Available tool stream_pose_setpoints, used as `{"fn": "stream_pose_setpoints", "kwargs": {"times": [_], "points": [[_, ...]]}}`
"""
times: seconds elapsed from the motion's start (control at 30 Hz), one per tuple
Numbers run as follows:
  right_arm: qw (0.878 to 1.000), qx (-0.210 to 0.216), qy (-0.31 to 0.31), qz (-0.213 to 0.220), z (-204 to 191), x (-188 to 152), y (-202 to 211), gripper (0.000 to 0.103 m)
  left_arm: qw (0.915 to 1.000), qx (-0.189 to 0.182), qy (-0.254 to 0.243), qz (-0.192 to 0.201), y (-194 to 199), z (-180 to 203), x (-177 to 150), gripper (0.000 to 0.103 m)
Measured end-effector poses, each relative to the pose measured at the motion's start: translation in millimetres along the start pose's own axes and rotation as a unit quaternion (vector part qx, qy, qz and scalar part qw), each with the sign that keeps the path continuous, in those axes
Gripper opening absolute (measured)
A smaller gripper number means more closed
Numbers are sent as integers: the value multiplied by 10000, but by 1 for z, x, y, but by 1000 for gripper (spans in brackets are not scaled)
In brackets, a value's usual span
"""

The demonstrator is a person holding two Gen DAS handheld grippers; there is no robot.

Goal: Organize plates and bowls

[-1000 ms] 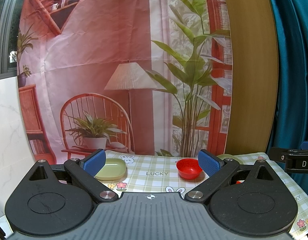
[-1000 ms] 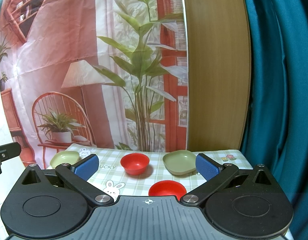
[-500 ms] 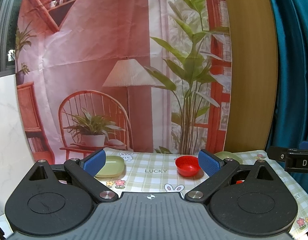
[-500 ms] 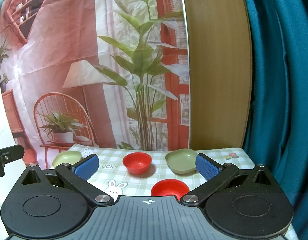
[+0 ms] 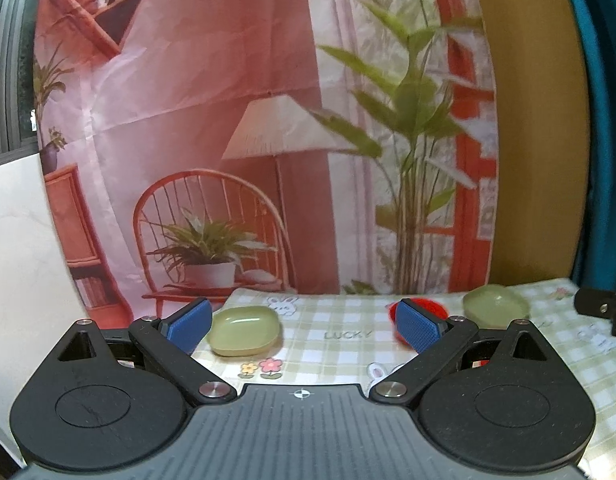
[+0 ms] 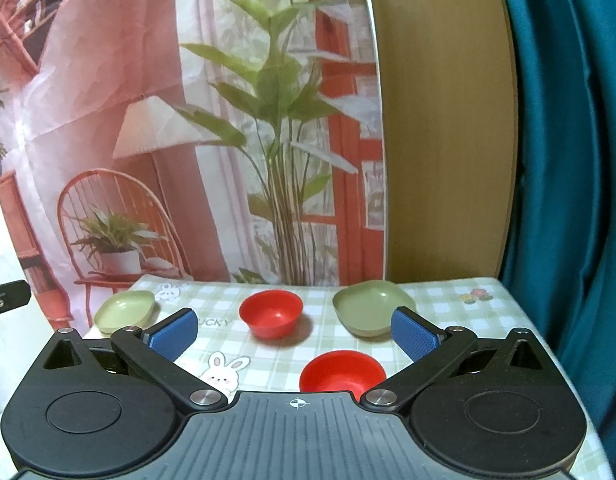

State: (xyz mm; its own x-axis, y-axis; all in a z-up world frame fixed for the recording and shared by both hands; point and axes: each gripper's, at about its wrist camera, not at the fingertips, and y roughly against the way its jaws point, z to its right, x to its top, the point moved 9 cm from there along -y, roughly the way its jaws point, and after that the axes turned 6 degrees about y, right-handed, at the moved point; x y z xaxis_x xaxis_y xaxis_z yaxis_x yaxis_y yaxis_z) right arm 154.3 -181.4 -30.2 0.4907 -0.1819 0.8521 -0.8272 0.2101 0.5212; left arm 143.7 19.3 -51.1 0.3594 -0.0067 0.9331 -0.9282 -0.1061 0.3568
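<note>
On the checked tablecloth (image 6: 448, 308) stand two red bowls and two green dishes. The far red bowl (image 6: 271, 313) sits mid-table, the near red bowl (image 6: 342, 372) just ahead of my right gripper (image 6: 294, 334), which is open and empty. A green dish (image 6: 370, 312) lies right of the far bowl, touching the view of the right pad. A second green dish (image 6: 126, 311) lies at the far left. In the left wrist view my left gripper (image 5: 304, 326) is open and empty, with the left green dish (image 5: 246, 330) by its left pad and the red bowl (image 5: 424, 308) behind its right pad.
A printed backdrop (image 6: 188, 120) hangs right behind the table. A wooden panel (image 6: 440, 120) and a teal curtain (image 6: 568, 160) stand at the right. The table's right edge runs by the curtain. The other gripper's black body (image 5: 604, 308) shows at the right of the left wrist view.
The left gripper has swung left, so the dishes drift rightward in its view and the right green dish now shows. The right gripper has tilted down slightly, closer to the bowls. Both stay open.
</note>
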Motion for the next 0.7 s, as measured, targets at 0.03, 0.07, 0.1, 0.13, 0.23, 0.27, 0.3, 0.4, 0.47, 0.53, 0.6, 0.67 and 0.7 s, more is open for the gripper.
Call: {"fn": "stream_pose_setpoints", "kwargs": {"times": [0.03,0.07,0.1,0.13,0.23,0.27,0.3,0.4,0.47,0.53,0.6,0.67,0.7], "points": [[10000,-4,9,-39,0,-1,-6,103,10000,25,-12,-31,-5,-1,0,99],[10000,-7,21,-63,1,-3,-9,103,10000,50,-23,-68,-10,-2,0,99],[10000,-10,36,-86,1,-4,-15,103,9999,69,-29,-99,-16,-4,0,99],[9999,-10,46,-99,1,-4,-19,103,9999,83,-35,-119,-20,-5,1,99],[9999,-19,37,-155,1,-4,-33,103,9998,94,-72,-168,-33,-5,2,99],[9998,-16,32,-182,1,-5,-37,103,9997,90,-88,-196,-38,-4,2,99],[9998,-14,35,-210,1,-5,-42,103,9997,80,-99,-224,-42,-3,2,99],[9996,-12,49,-270,0,-7,-55,103,9994,48,-131,-332,-56,-1,0,99],[9995,-2,52,-302,-1,-9,-63,103,9990,16,-139,-422,-66,-1,-3,98],[9994,3,54,-352,-3,-10,-72,102,9987,-5,-119,-503,-74,-3,-7,97],[9992,32,60,-386,-6,-13,-80,102,9981,-45,-109,-607,-84,-6,-11,96],[9991,93,87,-411,-9,-16,-87,101,9976,-78,-112,-679,-92,-8,-14,96],[9989,125,108,-430,-12,-17,-90,101,9974,-89,-115,-705,-96,-9,-15,95]]}}
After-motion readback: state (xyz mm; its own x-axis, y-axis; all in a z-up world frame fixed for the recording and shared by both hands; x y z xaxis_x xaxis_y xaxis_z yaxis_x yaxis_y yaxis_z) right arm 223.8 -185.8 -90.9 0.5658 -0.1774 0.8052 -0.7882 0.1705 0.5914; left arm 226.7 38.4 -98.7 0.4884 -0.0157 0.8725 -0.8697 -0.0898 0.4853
